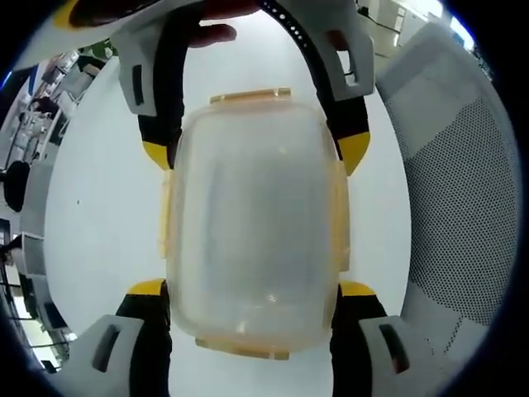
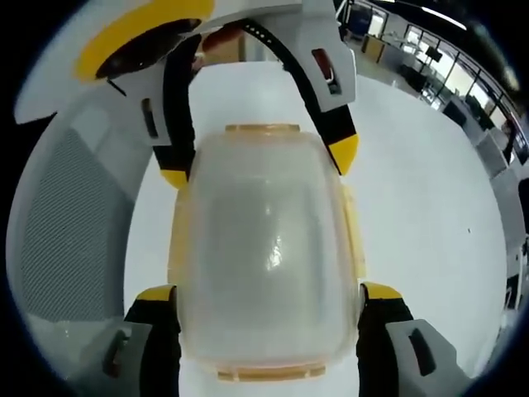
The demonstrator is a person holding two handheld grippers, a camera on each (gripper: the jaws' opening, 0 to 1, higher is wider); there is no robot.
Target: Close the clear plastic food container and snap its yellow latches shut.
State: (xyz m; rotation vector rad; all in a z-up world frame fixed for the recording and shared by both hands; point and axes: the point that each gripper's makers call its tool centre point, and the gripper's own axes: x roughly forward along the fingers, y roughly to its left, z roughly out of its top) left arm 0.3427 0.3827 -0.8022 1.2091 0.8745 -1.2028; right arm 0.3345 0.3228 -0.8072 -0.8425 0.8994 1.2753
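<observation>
Here, the clear plastic food container with yellow latches (image 1: 252, 223) sits pinched between both spread-jawed grippers, left gripper (image 1: 252, 310) at 6 o'clock, right gripper (image 2: 269, 318) opposite; squeeze the side latches evenly

Each gripper is built alike — the left gripper (image 1: 252, 302) and right gripper (image 2: 269, 310) have black jaws with yellow tips, set in pale grey slotted housings — one carries a curved yellow stripe.
</observation>
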